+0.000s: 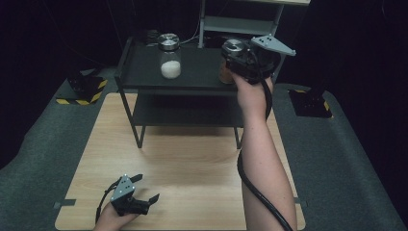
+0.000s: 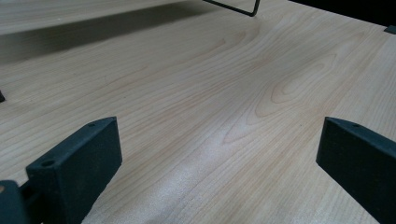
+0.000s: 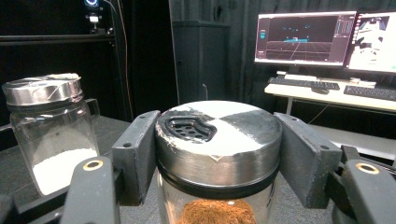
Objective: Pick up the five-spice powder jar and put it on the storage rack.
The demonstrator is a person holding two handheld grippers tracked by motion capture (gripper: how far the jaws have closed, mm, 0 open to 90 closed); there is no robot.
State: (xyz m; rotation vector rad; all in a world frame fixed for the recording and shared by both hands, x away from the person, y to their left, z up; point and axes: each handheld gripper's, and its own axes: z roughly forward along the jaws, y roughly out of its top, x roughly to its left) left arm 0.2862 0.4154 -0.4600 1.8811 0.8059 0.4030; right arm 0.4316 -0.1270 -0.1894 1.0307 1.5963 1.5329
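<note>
A glass jar of brown powder (image 3: 218,140) with a silver shaker lid (image 1: 233,46) is at the right end of the black rack's top shelf (image 1: 202,67). My right gripper (image 1: 230,57) is shut on it, its pads (image 3: 137,154) pressing both sides of the lid. Whether the jar's base rests on the shelf is hidden. A second jar (image 1: 170,60), holding white grains (image 3: 51,168), stands upright on the same shelf to the left. My left gripper (image 1: 147,187) lies low on the wooden table (image 2: 224,84) at the front left, open, with nothing between its fingers (image 2: 79,163).
The rack has a lower shelf (image 1: 187,113) and thin legs (image 1: 139,142) on the table. Yellow-and-black striped blocks (image 1: 84,91) sit off the table at left and right. Grey shelving (image 1: 240,21) stands behind. Monitors (image 3: 303,37) and a keyboard (image 3: 303,84) lie beyond the rack.
</note>
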